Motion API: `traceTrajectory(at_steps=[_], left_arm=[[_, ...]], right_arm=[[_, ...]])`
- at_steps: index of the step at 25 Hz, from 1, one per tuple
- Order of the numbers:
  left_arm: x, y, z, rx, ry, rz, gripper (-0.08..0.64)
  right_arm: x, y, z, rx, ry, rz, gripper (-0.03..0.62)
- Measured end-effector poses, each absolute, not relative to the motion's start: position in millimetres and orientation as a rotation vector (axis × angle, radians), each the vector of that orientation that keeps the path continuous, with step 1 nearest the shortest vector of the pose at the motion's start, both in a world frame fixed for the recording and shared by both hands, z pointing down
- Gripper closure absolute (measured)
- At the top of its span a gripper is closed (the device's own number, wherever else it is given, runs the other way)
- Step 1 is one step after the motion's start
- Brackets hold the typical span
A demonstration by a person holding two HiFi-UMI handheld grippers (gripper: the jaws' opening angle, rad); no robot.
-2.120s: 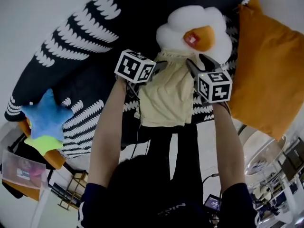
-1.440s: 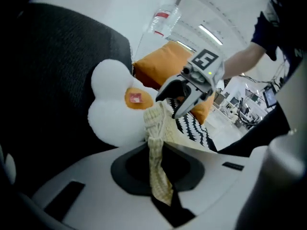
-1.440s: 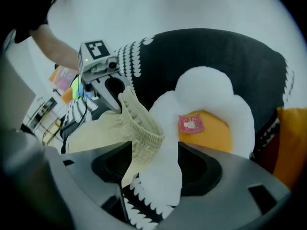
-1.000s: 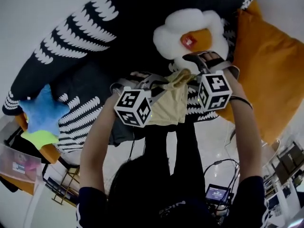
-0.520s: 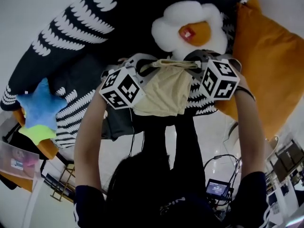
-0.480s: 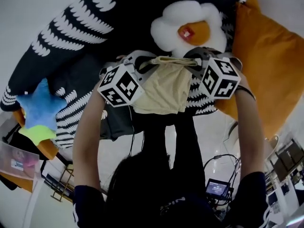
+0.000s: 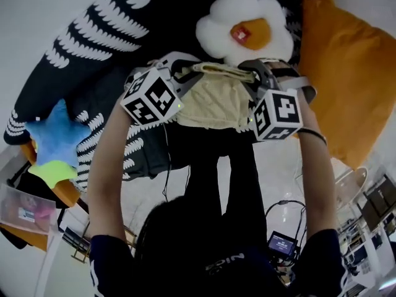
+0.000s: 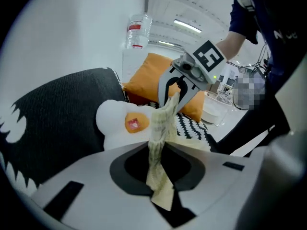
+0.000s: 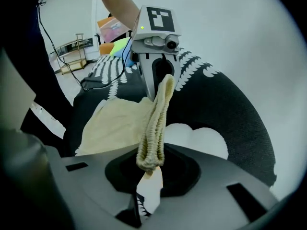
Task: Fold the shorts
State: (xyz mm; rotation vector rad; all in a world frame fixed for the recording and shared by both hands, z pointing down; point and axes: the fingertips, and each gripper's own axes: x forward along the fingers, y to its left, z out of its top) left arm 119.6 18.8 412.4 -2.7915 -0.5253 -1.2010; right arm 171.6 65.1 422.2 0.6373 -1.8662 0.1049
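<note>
The pale yellow shorts [image 7: 213,101] hang in the air between my two grippers, their waistband [image 9: 154,123] stretched from one to the other. My left gripper [image 7: 185,74] is shut on one end of the band [image 8: 158,143]; its jaws have just been opening slightly, with the cloth still pinched. My right gripper [image 7: 252,78] is shut on the gathered other end; its jaws have just been closing with the band between them. In the left gripper view, the right gripper [image 8: 178,87] faces me across the cloth. In the right gripper view, the left gripper [image 9: 160,73] does likewise.
A white flower plush with an orange centre [image 7: 244,30] lies just beyond the shorts on the black-and-white patterned cover [image 7: 93,48]. An orange cushion [image 7: 346,73] is at the right, a blue star plush [image 7: 52,144] at the left. A dark garment [image 7: 148,156] hangs off the near edge.
The right gripper took hold of the waistband. Both grippers then rose and drew apart, stretching the band, so the shorts now hang spread between them.
</note>
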Motion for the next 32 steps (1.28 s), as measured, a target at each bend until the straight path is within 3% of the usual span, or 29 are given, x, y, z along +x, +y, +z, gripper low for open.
traceTrajectory(at_steps=[8,22,27,29,32], left_arm=[[45.3,78.7,427.0,-2.611,-0.593,-1.237,0.503],[-18.8,175.2,541.7,-2.149,-0.882,-1.428,0.487],[-22.4,185.2,555.5,-2.360,-0.726,-1.618,0.357],[-24.5,188.4,552.3,-2.462,-0.635,-1.665,0.311],[-27.9,191.6,546.1,-2.573,-0.524,-1.714,0.277]], right_arm=[[102.6,121.3,437.7,0.749,-1.810,0.121,0.534],[41.7,230.5,558.3,0.646,-1.645,0.125,0.522],[29.0,249.6,580.7,0.622,-1.656,0.242,0.422],[23.8,255.5,577.3,0.610,-1.672,0.259,0.313],[15.9,268.7,567.6,0.636,-1.699,0.273,0.232]])
